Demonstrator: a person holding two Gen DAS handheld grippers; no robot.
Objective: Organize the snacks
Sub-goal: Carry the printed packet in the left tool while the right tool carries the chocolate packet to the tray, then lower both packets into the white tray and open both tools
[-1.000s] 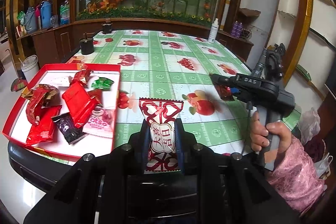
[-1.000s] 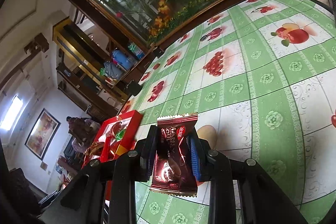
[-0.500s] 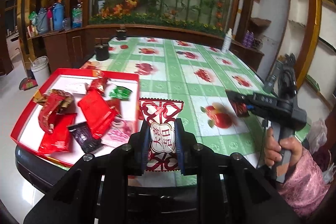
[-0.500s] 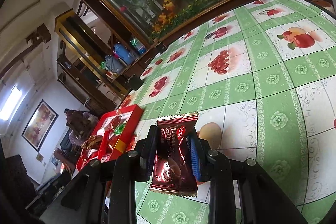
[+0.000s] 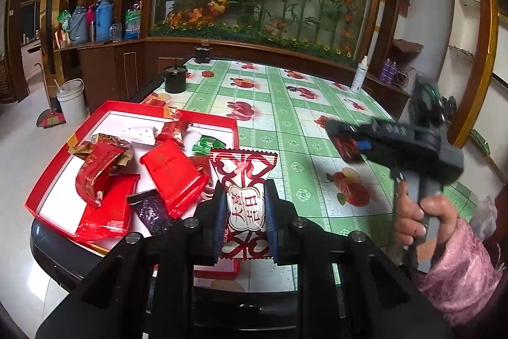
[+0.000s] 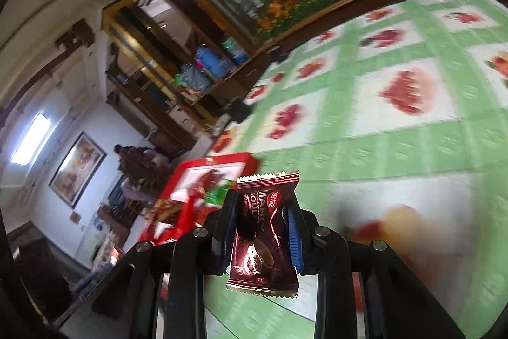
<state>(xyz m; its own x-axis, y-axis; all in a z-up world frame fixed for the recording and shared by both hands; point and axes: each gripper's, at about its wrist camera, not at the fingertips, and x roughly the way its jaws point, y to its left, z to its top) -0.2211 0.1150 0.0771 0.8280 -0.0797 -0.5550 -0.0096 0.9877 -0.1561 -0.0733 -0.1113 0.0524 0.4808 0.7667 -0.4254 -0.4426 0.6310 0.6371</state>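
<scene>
Since the earlier frames, both grippers are travelling leftward toward the tray, which is now sitting closer under the left gripper; the right wrist view is blurring with the motion.

White wrapper with red lattice print is standing upright between the pads of the left gripper, which is clamping it at mid-height, top edge projecting above the fingertips. It is hanging over the near right corner of the red tray, apart from the snacks lying inside.

Dark red wrapper is sitting pinched in the right gripper, jaws closed on its sides, its top and bottom crimps protruding. It is hovering above the green tablecloth, the tray lying beyond to its left.

Right hand is gripping the handle.
</scene>
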